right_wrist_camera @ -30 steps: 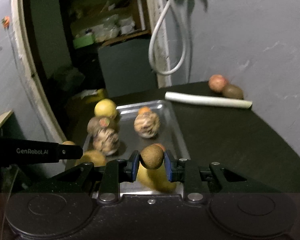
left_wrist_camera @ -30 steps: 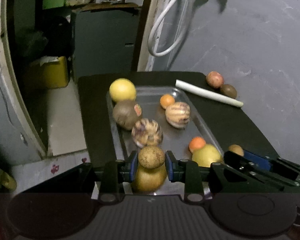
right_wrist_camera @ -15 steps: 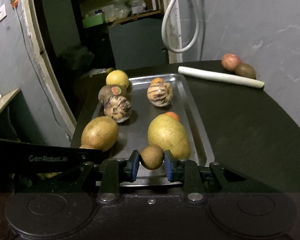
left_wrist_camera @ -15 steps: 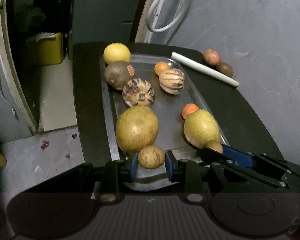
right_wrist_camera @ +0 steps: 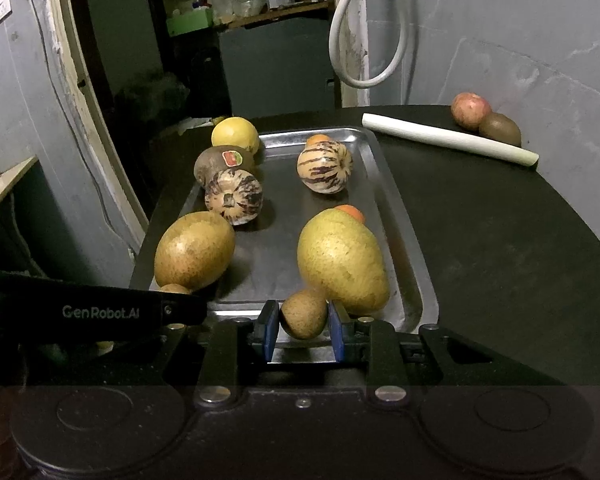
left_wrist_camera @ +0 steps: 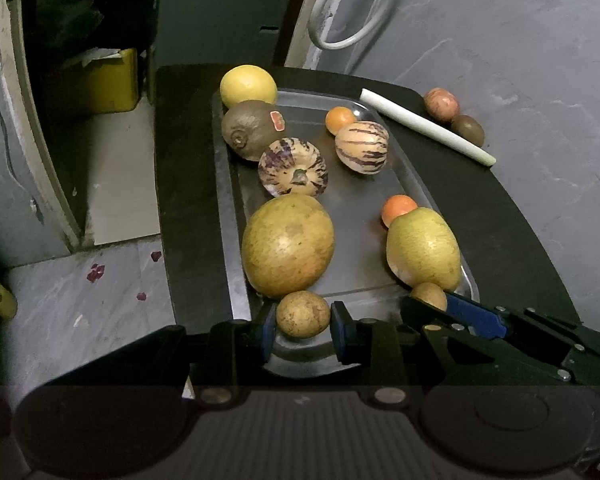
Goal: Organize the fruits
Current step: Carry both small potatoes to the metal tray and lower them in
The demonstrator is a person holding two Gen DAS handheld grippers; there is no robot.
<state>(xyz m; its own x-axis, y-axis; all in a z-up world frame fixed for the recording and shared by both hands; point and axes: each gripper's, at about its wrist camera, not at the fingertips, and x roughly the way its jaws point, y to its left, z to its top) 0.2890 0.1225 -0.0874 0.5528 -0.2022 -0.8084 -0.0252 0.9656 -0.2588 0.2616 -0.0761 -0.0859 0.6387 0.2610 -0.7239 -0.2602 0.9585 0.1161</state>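
Fruits crowd the metal tray (left_wrist_camera: 416,184) on the table (left_wrist_camera: 500,216); each hand-held gripper, left (left_wrist_camera: 303,330) and right (right_wrist_camera: 304,330), clamps a small brown fruit at the tray's near edge.

We are seeing a silver tray (left_wrist_camera: 410,184) bearing two cream fruits striped in purple (left_wrist_camera: 362,147), two small orange fruits (left_wrist_camera: 398,209), a yellow round fruit (left_wrist_camera: 247,85) at upper centre, and a brown fruit with a red sticker (left_wrist_camera: 247,127); blue pads (left_wrist_camera: 340,336) are showing below.

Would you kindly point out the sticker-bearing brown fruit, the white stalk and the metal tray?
Sticker-bearing brown fruit (left_wrist_camera: 249,130), left wrist view, its skin.
White stalk (right_wrist_camera: 448,139), right wrist view, mid-length.
Metal tray (right_wrist_camera: 392,200), right wrist view, right rim.
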